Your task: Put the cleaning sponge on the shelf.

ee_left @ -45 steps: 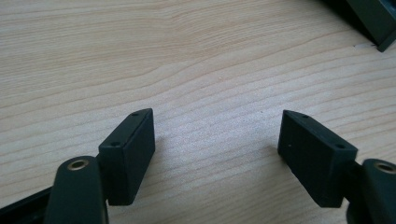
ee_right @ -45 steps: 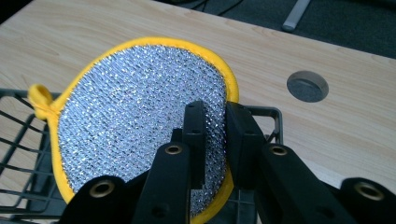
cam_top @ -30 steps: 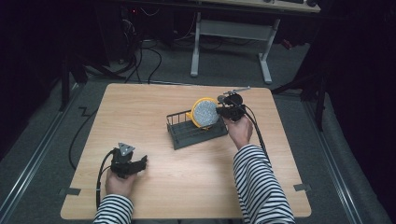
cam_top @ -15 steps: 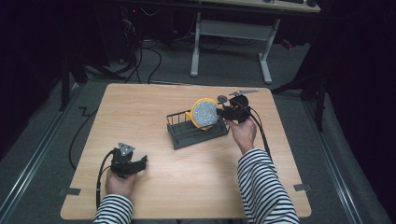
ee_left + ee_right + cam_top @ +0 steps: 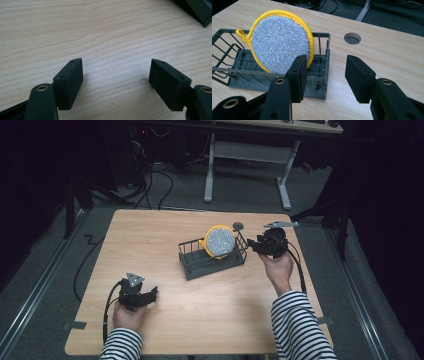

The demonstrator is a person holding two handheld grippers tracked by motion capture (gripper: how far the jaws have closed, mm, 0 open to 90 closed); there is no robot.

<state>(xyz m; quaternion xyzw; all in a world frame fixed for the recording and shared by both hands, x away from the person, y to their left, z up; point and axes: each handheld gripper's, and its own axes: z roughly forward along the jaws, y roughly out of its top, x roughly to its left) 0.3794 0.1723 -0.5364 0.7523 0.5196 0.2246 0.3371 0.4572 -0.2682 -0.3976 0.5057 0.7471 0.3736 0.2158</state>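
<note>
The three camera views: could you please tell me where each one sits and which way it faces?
High view: above the person's side, looking forward and down on the table; forearms, hands, left gripper, right gripper.
Left gripper view: along open jaws at bare tabletop.
Right gripper view: along open jaws toward the rack and round scrubber, shared with the high view.

A round scouring pad (image 5: 280, 43), silver and glittery with a yellow rim and a small yellow loop at its edge, stands on edge inside the dark grey wire rack (image 5: 227, 72), leaning against the rack's far wall near one end.
</note>
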